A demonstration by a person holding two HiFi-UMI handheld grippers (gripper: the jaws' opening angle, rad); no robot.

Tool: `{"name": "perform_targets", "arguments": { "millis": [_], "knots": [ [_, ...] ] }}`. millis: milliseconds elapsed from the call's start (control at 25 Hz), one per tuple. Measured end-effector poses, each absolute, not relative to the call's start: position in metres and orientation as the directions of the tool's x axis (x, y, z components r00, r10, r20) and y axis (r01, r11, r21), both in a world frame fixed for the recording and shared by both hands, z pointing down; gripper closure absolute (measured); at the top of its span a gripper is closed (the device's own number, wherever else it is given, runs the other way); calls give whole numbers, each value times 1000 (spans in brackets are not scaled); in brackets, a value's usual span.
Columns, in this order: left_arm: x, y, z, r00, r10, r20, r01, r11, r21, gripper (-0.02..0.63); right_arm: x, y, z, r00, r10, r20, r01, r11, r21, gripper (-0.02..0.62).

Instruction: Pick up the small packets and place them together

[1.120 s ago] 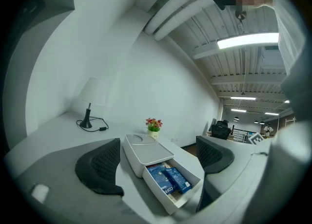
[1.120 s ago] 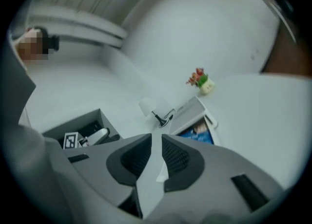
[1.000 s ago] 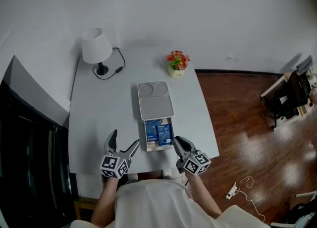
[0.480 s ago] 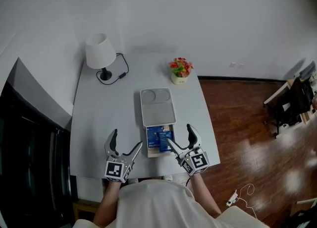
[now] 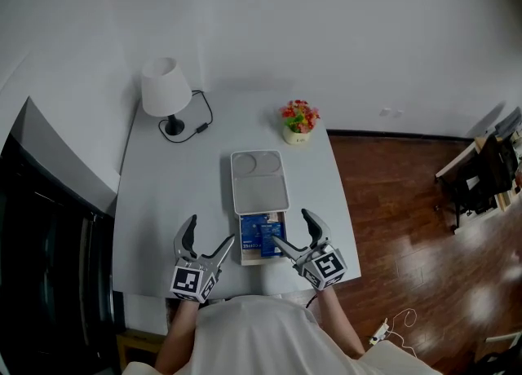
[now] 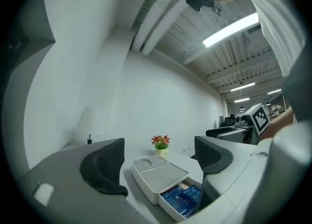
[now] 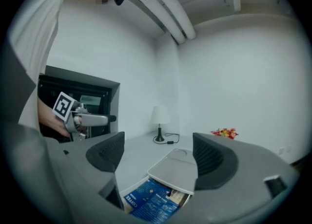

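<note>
Packets grouped in drawer; task looked near done.
Blue packets lay side by side in the pulled-out drawer of the white box, lower centre of the head view. No loose packet showed elsewhere on the counter, so judged nothing was left to collect, except maybe shutting the drawer. The packets were flat, glossy blue sachets with white print. Left gripper and right gripper flanked the drawer, both released and empty. Their jaws had just eased in slightly, with nothing between them.
</note>
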State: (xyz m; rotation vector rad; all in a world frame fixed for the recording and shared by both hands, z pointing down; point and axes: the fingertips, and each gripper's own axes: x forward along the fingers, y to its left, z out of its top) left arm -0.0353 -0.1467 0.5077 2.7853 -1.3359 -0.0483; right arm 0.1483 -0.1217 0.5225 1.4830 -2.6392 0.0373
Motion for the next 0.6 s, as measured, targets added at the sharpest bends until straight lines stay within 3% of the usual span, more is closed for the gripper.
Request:
{"name": "perform_targets", "arguments": {
  "millis": [320,520,600],
  "knots": [
    [-34,-145,526,625,-777,73,-781,-623,56,153,132,-115,623,-641,-532,553,-561,817,134,164],
    [-37,-144,533,621,-777,99,-784,-617,68,153,122,-119,697,-532,-320,784,-337,929,151,162],
    [-37,-143,533,620,-778,100,-784,-616,73,153,120,-123,719,-460,-271,846,-260,952,164,135]
  ]
}}
